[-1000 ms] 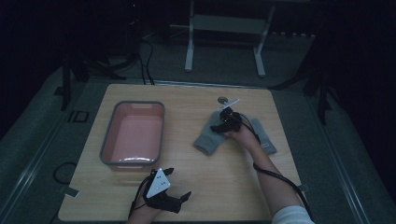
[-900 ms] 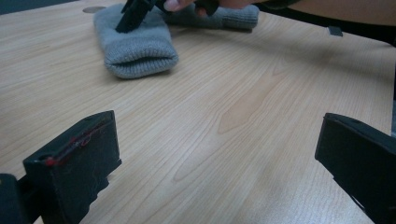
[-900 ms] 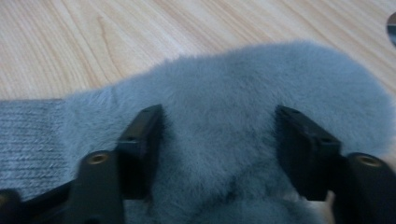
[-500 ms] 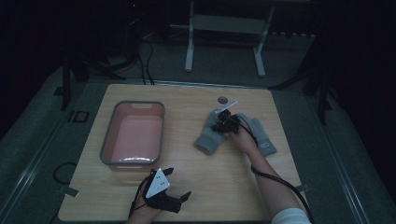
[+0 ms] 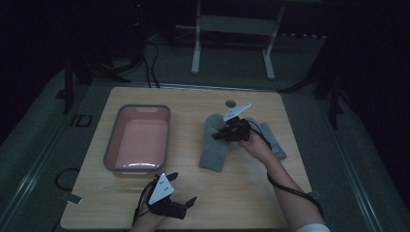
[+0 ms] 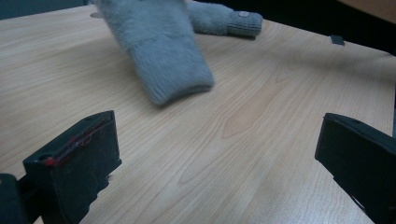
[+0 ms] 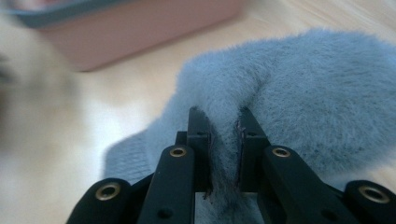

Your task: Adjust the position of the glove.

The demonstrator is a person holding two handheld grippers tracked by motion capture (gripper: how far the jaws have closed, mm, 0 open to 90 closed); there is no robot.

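A person is sitting at a pale wooden tabletop (image 5: 251,188) in a dim room, holding a two-fingered gripper in each hand. Two fluffy grey mittens are lying on the right half of the tabletop. The nearer mitten (image 5: 215,145) is stretching towards the person, its ribbed cuff closest to them; the second mitten (image 5: 271,140) is lying just beside it to the right, partly hidden by the hand.

The right gripper (image 5: 223,134) is sitting over the nearer mitten. In the right gripper view, its black fingers (image 7: 200,140) are pinching a raised fold of the grey fleece (image 7: 289,93), with the fabric bunching up between them. A pink bin with a grey rim (image 5: 138,142) is standing on the left half of the tabletop, well apart from the mittens.

The left gripper (image 5: 181,193) is resting near the front edge of the tabletop, its fingers (image 6: 74,158) spread wide apart and holding nothing. The left gripper view is looking across bare wood towards the mitten's cuff (image 6: 173,70).

The work in hand seems to be lifting this mitten, probably to carry it to the bin. To do it well, the pinch should be taking a deep fold rather than surface fluff, since fleece can be slipping free. Lifting straight up before moving sideways would be keeping the hanging cuff from dragging the second mitten along.
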